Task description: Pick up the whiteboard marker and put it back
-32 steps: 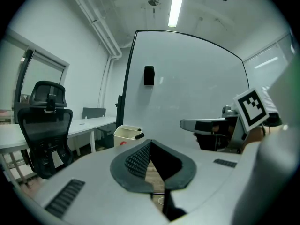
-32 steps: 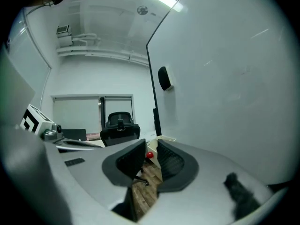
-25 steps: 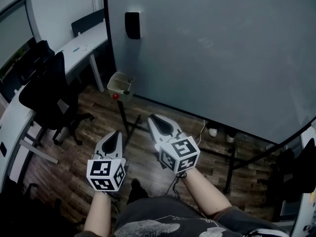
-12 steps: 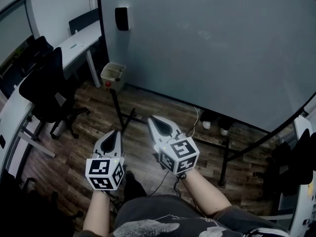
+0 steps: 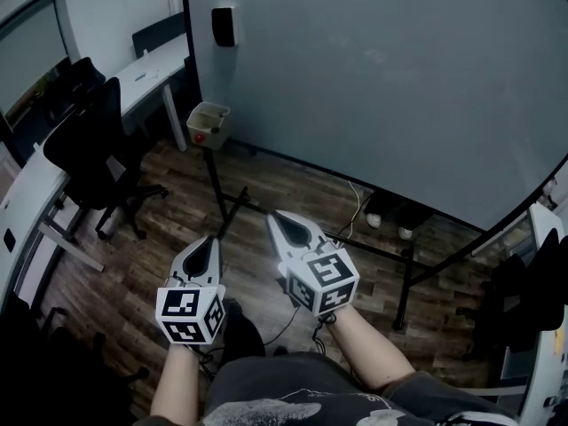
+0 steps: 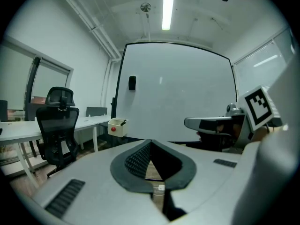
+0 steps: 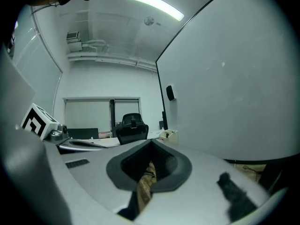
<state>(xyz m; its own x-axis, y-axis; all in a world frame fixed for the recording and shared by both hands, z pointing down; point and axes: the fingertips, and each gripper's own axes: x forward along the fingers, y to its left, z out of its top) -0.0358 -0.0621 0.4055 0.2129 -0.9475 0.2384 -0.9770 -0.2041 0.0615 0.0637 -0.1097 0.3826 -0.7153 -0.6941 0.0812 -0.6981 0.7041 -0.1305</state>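
**Office corner, big board up front**

A big whiteboard (image 5: 382, 78) on a black frame fills twelve to three o'clock. Dark wood-plank floor (image 5: 169, 211) runs underneath. There's a black office chair (image 5: 93, 145) at nine and a white desk (image 5: 151, 69) at eleven by the wall. A strip light (image 6: 166, 6) glows overhead.

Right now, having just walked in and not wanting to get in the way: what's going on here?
A person stands facing a whiteboard with a gripper in each hand. The left gripper and the right gripper are held out low in front of the body. Both are shut and hold nothing. A small box sits at the whiteboard's lower left corner, well away from both. What is in it is too small to tell.
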